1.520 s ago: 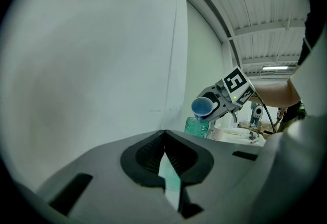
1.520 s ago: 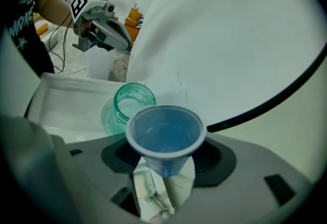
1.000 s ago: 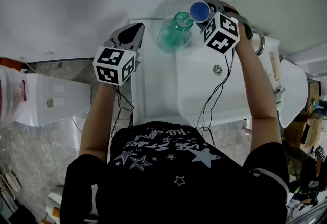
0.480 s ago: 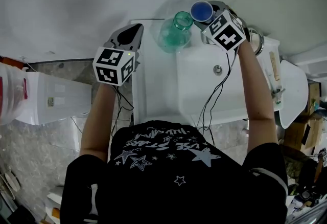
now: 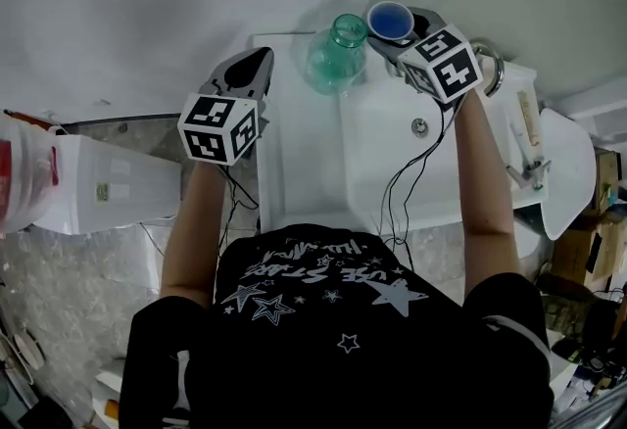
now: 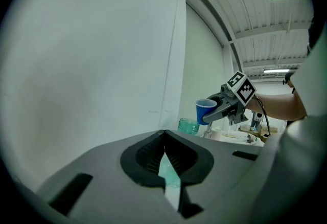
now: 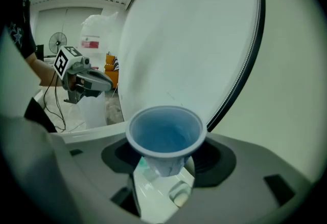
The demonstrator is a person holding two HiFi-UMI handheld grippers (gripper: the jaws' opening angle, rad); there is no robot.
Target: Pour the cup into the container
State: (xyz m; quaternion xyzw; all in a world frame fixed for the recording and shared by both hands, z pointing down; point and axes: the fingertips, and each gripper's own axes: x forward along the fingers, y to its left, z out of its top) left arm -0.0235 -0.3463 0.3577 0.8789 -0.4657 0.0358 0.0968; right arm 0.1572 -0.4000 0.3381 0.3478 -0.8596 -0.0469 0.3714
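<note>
A blue cup (image 5: 390, 21) stands upright between the jaws of my right gripper (image 5: 397, 29), which is shut on it. The cup hangs just to the right of the mouth of a green glass jar (image 5: 337, 55) that stands on the white counter (image 5: 294, 163). From the left gripper view the cup (image 6: 205, 110) is a little above the jar (image 6: 189, 126). In the right gripper view I look down into the cup (image 7: 166, 133); I cannot tell what is inside. My left gripper (image 5: 261, 55) hovers left of the jar, shut and empty.
A white sink basin (image 5: 431, 172) with a drain (image 5: 419, 127) lies below the right arm, with a metal tap ring (image 5: 493, 65) at its far right. A white appliance (image 5: 98, 187) stands to the left. A white wall is close behind the jar.
The right gripper's marker cube has swung a little to the right, with the cup still beside the jar's mouth. The left gripper has stayed in place.
</note>
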